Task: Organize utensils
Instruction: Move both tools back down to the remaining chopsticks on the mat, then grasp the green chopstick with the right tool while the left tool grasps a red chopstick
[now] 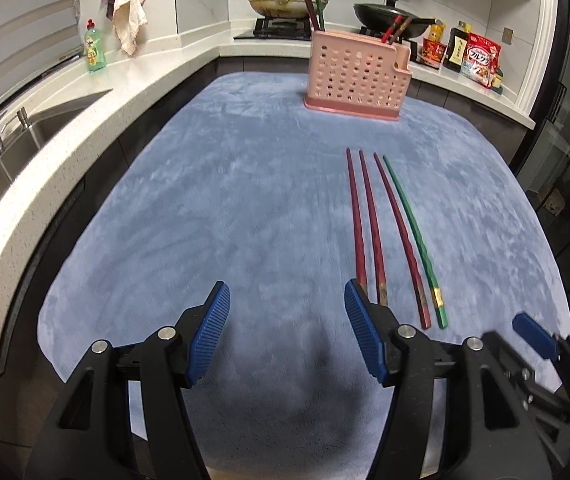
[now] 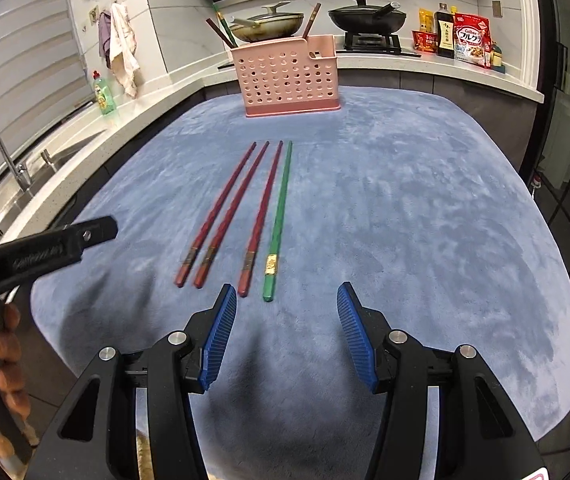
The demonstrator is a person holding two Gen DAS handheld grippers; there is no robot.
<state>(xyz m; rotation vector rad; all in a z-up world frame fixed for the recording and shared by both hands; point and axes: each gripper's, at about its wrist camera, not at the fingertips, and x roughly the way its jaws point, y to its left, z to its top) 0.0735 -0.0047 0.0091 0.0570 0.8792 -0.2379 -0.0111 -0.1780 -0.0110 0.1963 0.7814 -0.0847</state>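
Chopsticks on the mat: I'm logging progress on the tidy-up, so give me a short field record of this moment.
surface: blue mat
loose chopsticks: three red chopsticks, one green chopstick, side by side, flat on the mat
holder: pink perforated caddy at the far end, upright, several chopsticks already standing in it
left gripper: open, empty
right gripper: open, empty, near the green chopstick's butt end
background: two pans on the stove

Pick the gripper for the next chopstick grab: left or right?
Right. The right gripper is open with the green chopstick end just ahead between its fingers. The left gripper is open too, but the chopsticks lie off to its right.
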